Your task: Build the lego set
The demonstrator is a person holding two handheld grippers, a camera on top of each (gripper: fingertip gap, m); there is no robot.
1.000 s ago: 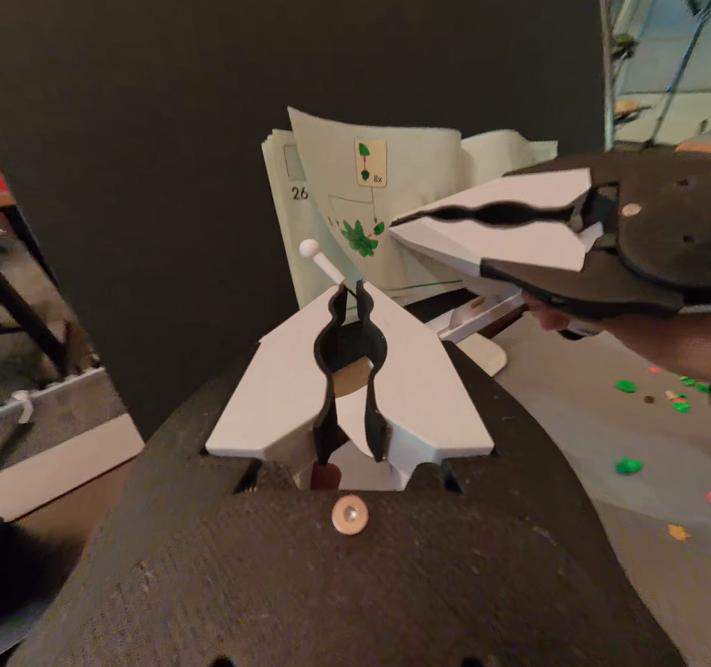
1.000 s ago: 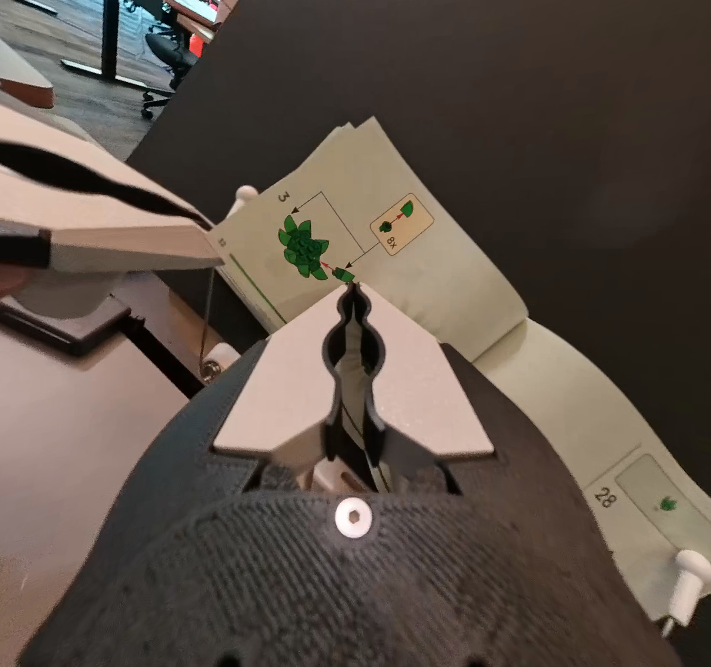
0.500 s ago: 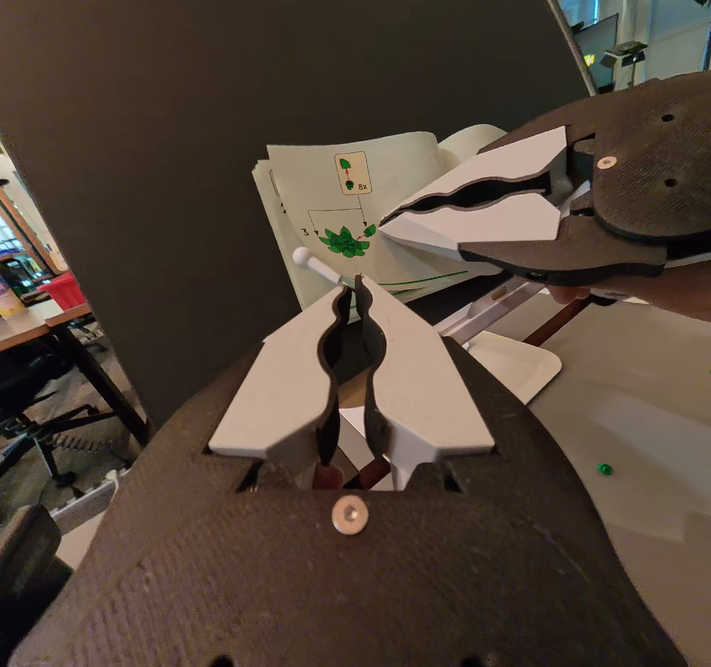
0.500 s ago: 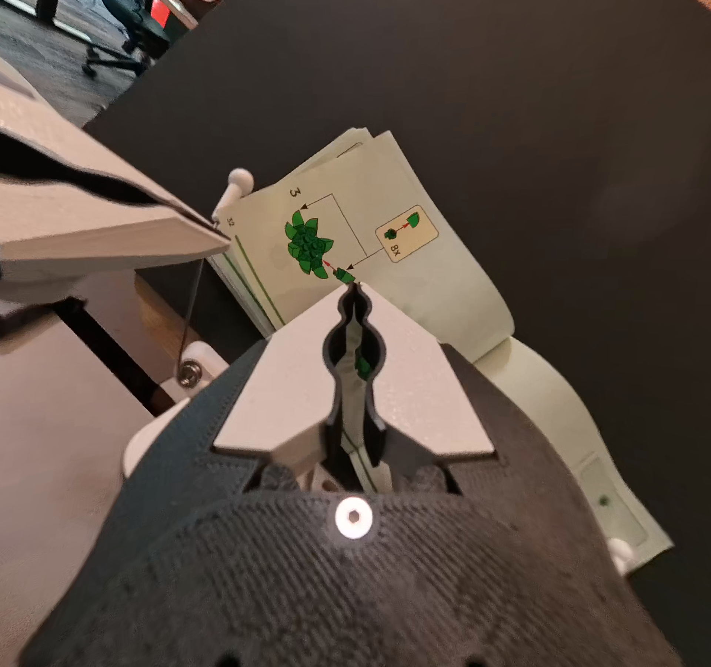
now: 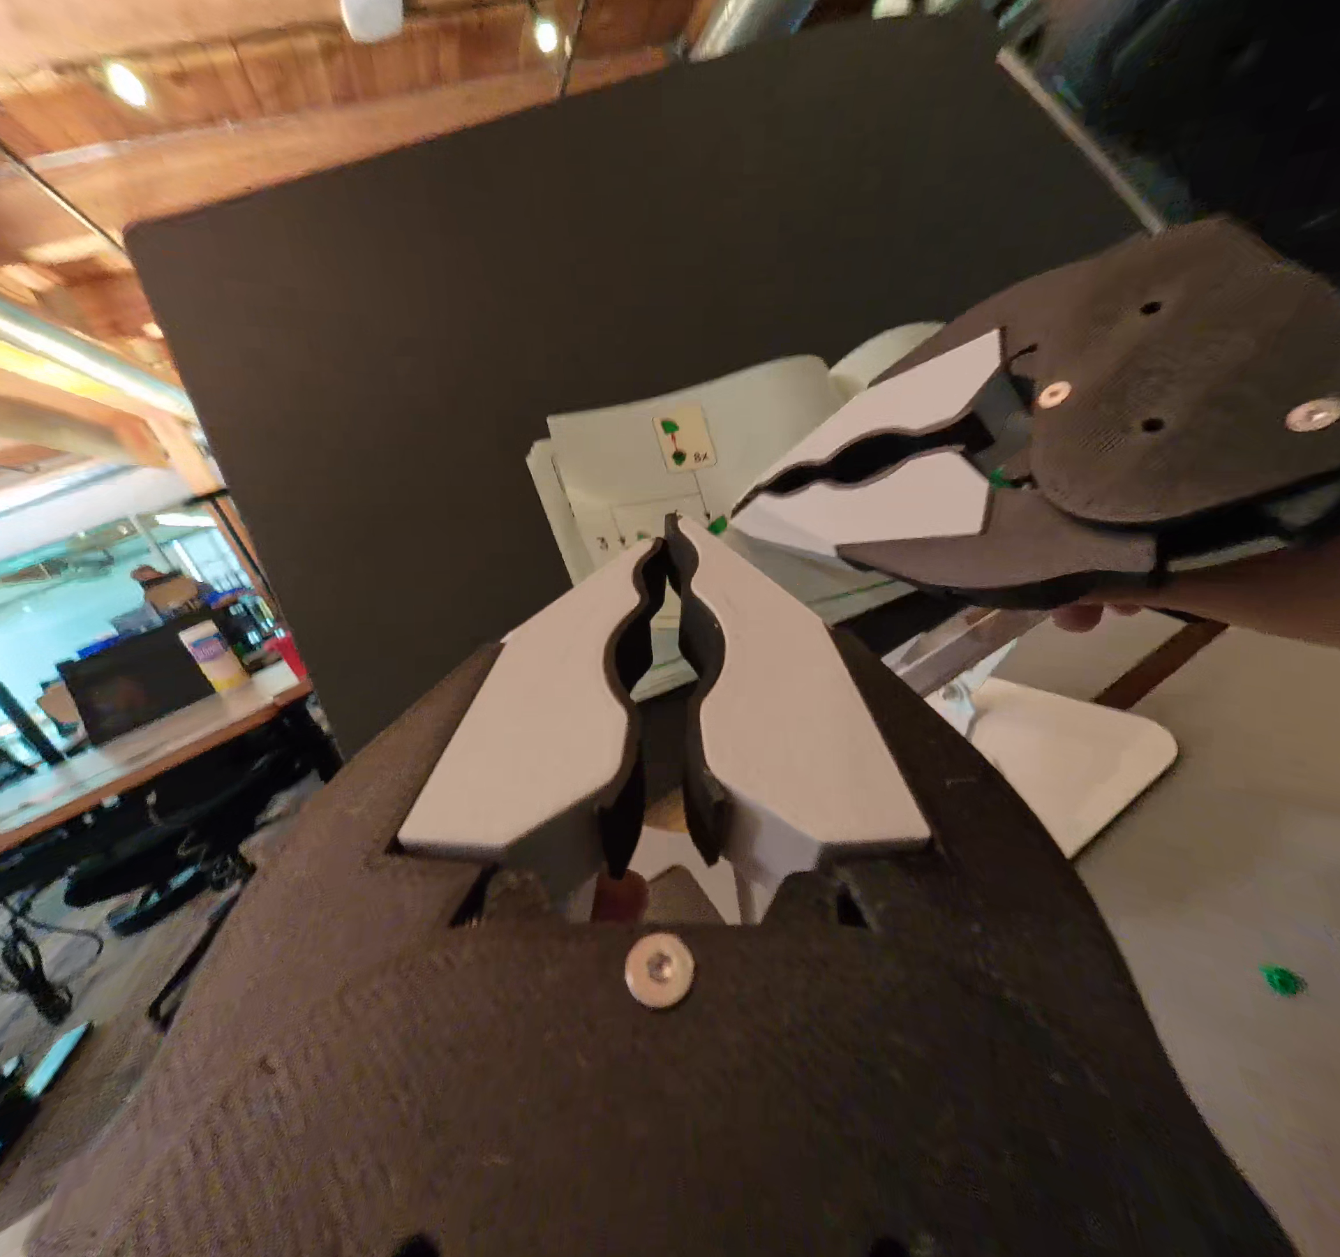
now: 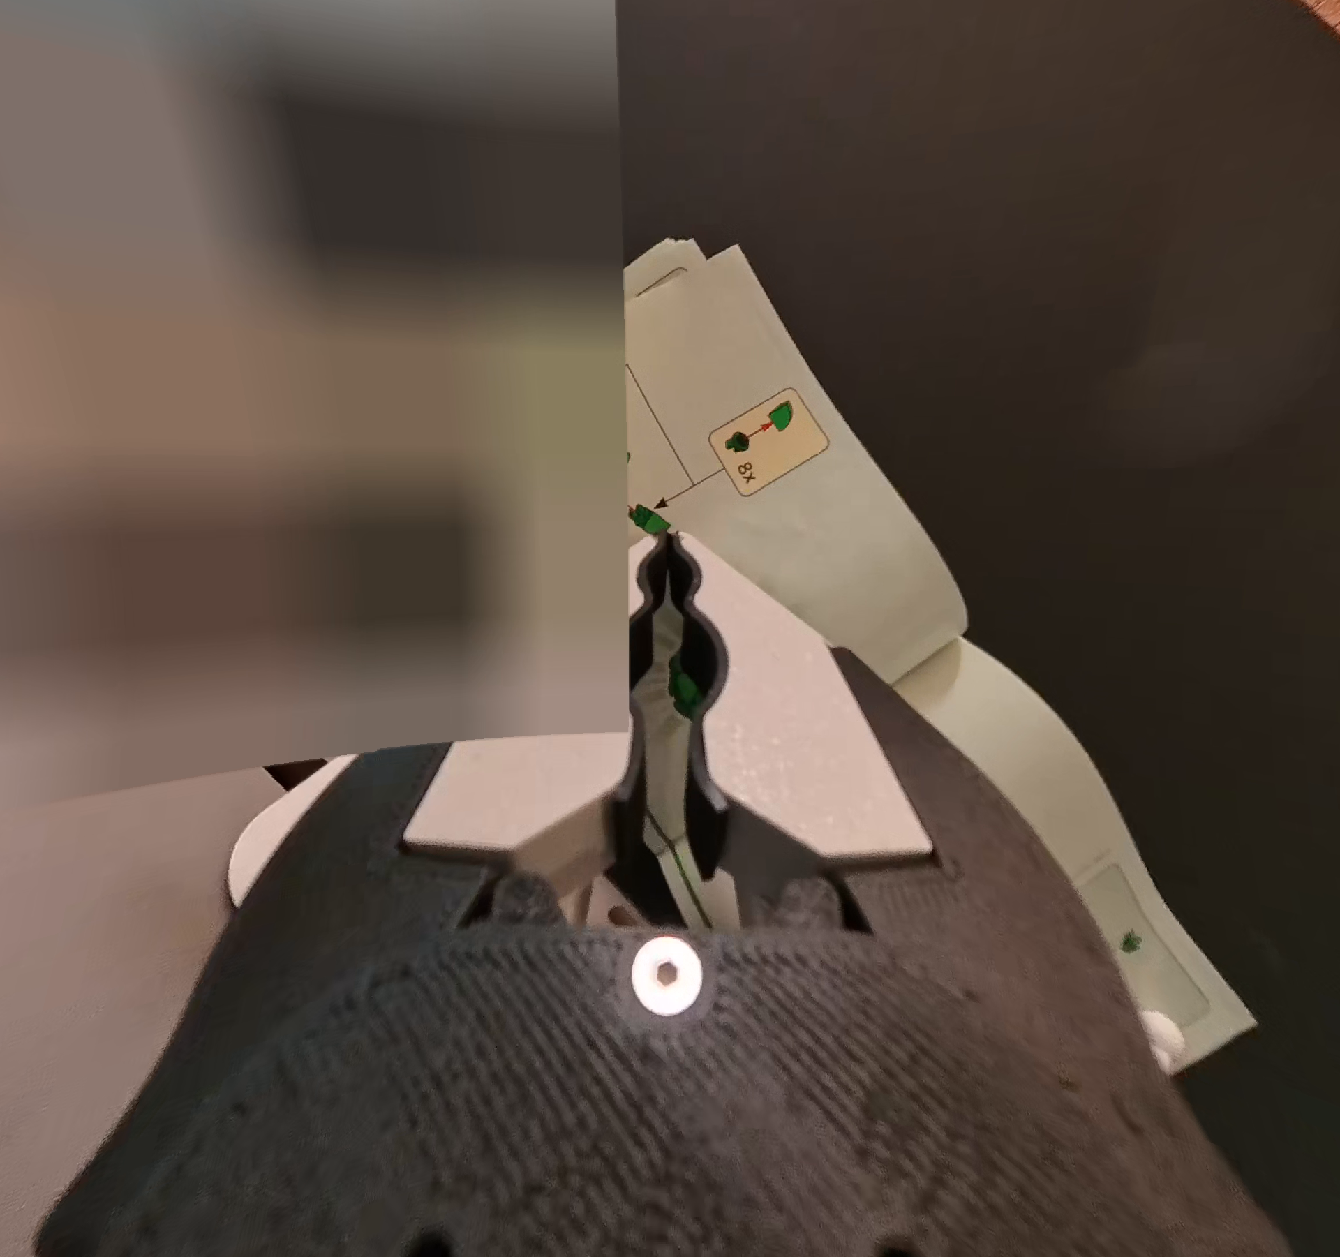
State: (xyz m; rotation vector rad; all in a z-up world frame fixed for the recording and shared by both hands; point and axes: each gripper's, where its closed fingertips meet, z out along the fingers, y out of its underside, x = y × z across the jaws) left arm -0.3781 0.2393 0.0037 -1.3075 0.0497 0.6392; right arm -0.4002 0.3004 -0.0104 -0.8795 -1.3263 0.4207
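Between the fingers of the right tool (image 6: 668, 537), a small green lego piece (image 6: 681, 689) is showing in the wavy hollow a little way back from the tips. The tips themselves are meeting, but the right wrist view is not making clear whether the piece is being pinched or is only sitting in the gap. A person's hand (image 5: 1088, 617) is gripping this tool from below, and the tool is hanging above the table (image 5: 1233, 823), pointing at the open instruction booklet (image 6: 797, 533).

The left tool (image 5: 671, 542) is hovering just beside it, also pointing at the booklet. Its fingertips are pressing together and nothing is showing between them. The two tools' tips are sitting near each other but are not touching.

A second loose green piece (image 5: 1280, 981) is lying on the table toward its right edge, well apart from both tools.

The booklet is leaning on a white stand (image 5: 1051, 751) at the far edge of the table, its pages curling open. A tall black board (image 5: 507, 316) is standing upright right behind it. Beyond the board's left side, a wooden desk (image 5: 145, 736) carrying a dark monitor is showing in the room.
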